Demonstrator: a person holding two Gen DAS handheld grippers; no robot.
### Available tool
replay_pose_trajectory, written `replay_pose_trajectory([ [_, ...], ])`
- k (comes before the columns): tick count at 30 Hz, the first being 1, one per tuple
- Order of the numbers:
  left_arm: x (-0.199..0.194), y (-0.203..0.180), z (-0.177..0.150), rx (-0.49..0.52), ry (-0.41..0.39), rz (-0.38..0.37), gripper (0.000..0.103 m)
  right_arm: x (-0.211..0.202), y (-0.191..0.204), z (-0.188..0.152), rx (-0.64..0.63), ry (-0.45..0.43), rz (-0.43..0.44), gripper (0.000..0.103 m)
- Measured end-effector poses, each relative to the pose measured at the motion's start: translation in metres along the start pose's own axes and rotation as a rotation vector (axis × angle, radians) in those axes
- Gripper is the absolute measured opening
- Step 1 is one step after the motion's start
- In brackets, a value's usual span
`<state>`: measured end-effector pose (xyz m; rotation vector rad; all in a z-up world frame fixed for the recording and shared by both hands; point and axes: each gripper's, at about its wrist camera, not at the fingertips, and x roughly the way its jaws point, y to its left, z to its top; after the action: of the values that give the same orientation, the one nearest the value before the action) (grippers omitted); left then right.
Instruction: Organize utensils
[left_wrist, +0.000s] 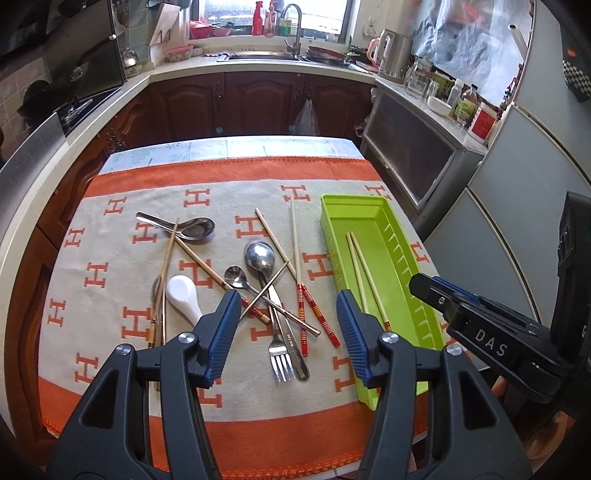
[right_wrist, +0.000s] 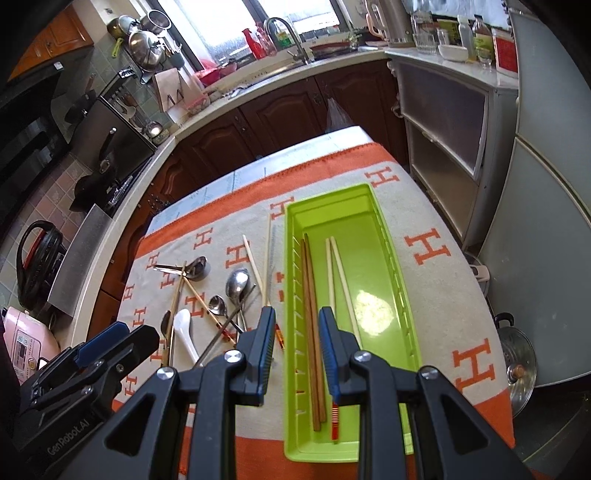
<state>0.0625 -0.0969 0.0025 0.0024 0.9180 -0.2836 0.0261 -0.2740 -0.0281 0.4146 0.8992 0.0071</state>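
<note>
Right wrist view: right claw (right_wrist: 297, 347) hangs over the near end of the green tray (right_wrist: 391, 273), jaws partly spread w/ the brown chopsticks (right_wrist: 312, 332) lying loose in the gap below, on the tray floor, not pinched as far as I can tell. A pale pair (right_wrist: 338, 273) sits beside them at 1 o'clock, red-banded ends toward the near rim. Left wrist view: left claw (left_wrist: 284, 328) is spread wide, nothing in it, hovering above the jumble on the H-pattern towel (left_wrist: 110, 236) covering the surface. Pile still holds the white spoon (left_wrist: 183, 295) at 9 o'clock of that claw, steel spoons, a fork (left_wrist: 281, 360), a knife, and red-banded chopsticks (left_wrist: 306, 306) at 12. Looks like a drop-off step just ending, chopsticks approx. half sorted. Next move prob. calls for lowering the left claw onto one loose stick, closing across its shaft, then carrying it to the tray at 3 o'clock.
</note>
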Motion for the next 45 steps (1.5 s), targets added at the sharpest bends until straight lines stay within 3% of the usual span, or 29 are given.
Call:
replay_pose_trajectory([
  [6, -0.020, 0.018, -0.005, -0.024, -0.050, 0.017, 0.051, -0.011, 0.027, -0.007, -0.076, -0.056, 0.000, 0.024],
  [18, -0.039, 0.053, -0.020, -0.054, -0.106, 0.062, 0.051, -0.014, 0.081, -0.025, -0.223, -0.059, 0.044, 0.024],
  [23, -0.045, 0.070, -0.026, -0.070, -0.106, 0.069, 0.051, -0.007, 0.095, -0.031, -0.231, -0.033, 0.069, 0.024],
  [34, -0.043, 0.114, -0.039, -0.118, -0.073, 0.110, 0.052, 0.008, 0.124, -0.040, -0.286, 0.017, 0.038, 0.024],
  [36, -0.042, 0.124, -0.041, -0.133, -0.073, 0.107, 0.057, 0.011, 0.129, -0.041, -0.298, 0.025, 0.034, 0.027],
  [40, -0.041, 0.146, -0.046, -0.175, -0.079, 0.078, 0.066, 0.017, 0.138, -0.043, -0.306, 0.030, 0.031, 0.047],
  [45, -0.038, 0.175, -0.053, -0.233, -0.085, 0.057, 0.076, 0.031, 0.147, -0.045, -0.323, 0.051, 0.034, 0.049],
])
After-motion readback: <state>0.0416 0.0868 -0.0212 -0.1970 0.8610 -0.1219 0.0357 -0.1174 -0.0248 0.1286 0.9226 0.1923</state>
